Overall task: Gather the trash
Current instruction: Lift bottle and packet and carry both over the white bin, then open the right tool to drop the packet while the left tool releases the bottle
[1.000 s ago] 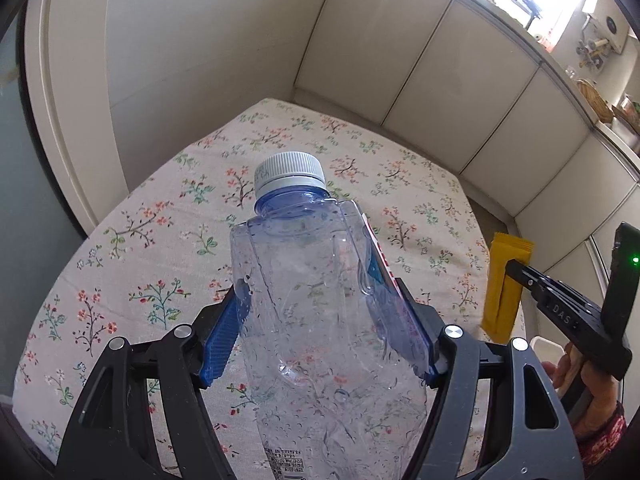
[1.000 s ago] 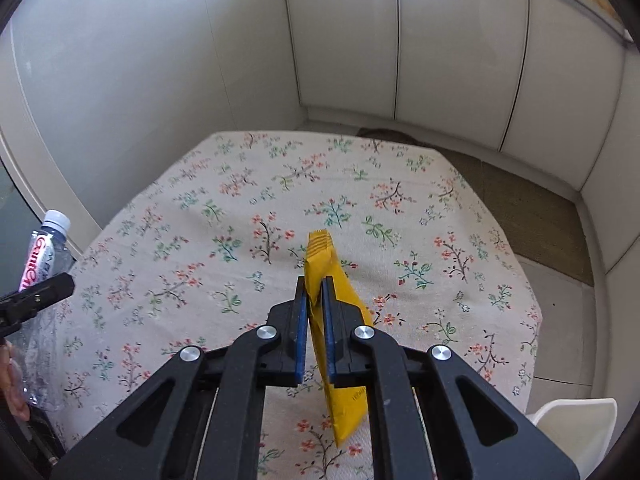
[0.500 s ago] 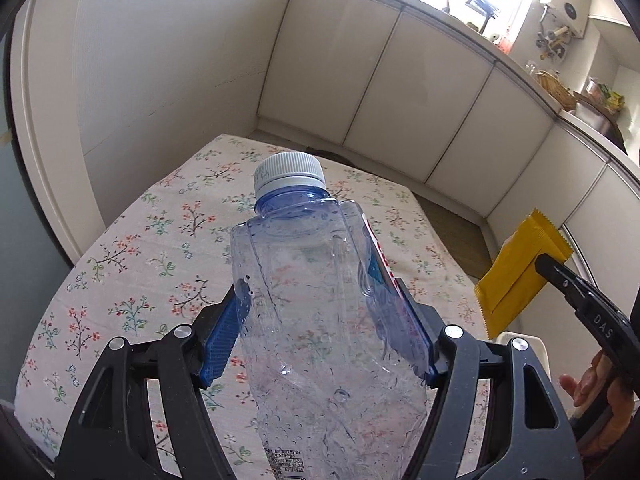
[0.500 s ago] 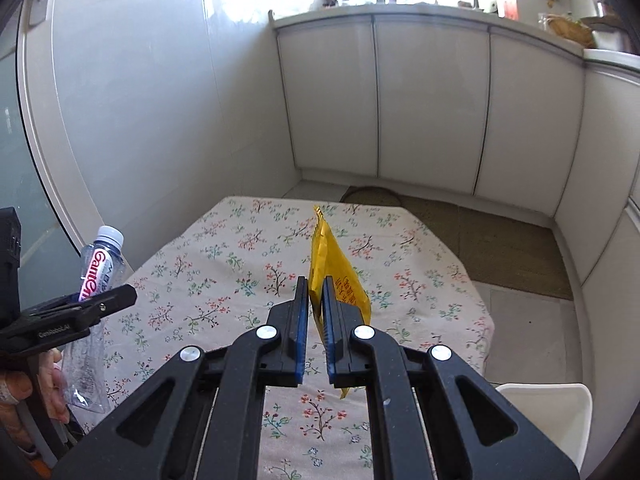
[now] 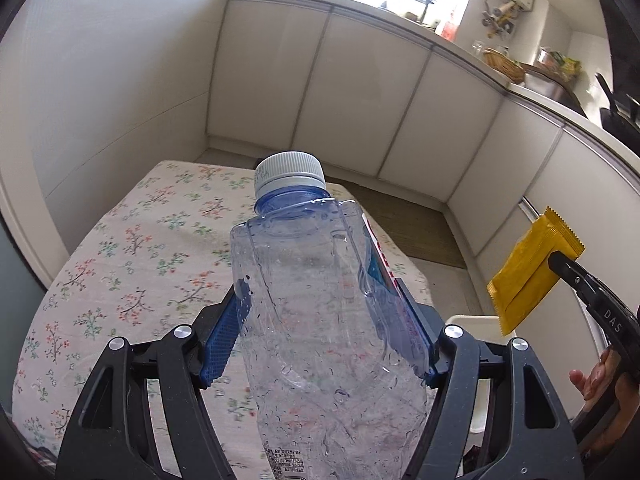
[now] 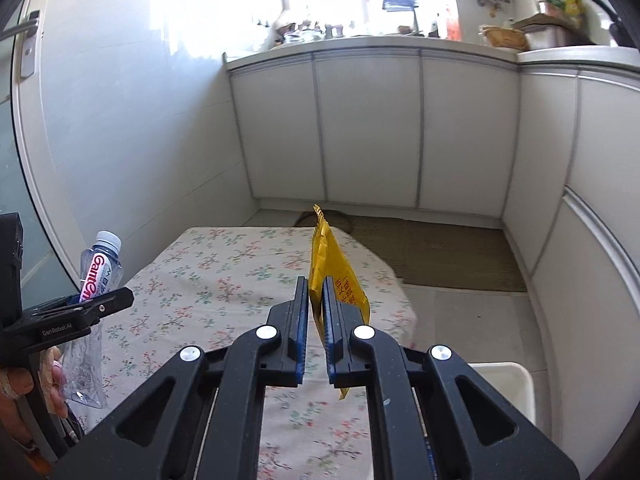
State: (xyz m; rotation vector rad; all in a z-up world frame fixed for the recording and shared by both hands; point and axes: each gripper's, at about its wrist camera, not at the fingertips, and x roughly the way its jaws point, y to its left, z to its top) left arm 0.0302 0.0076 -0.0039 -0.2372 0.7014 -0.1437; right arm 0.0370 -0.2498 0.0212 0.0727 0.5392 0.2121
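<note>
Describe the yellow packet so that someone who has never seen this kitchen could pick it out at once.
Start at the table with the floral cloth below the white cabinets. Above its right side the right gripper has its jaws shut on a flat yellow packet with a serrated top edge and red print. The only other held item, the clear bottle with a white cap, is in the left gripper.

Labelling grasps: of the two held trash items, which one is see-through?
The plastic bottle in the left gripper: clear, white-capped. The other, the wrapper pinched in the right gripper, is opaque yellow.

clear plastic bottle (image 5: pixel 320 320), glossy yellow wrapper (image 6: pixel 334 280), cloth table cover (image 5: pixel 132 248).
</note>
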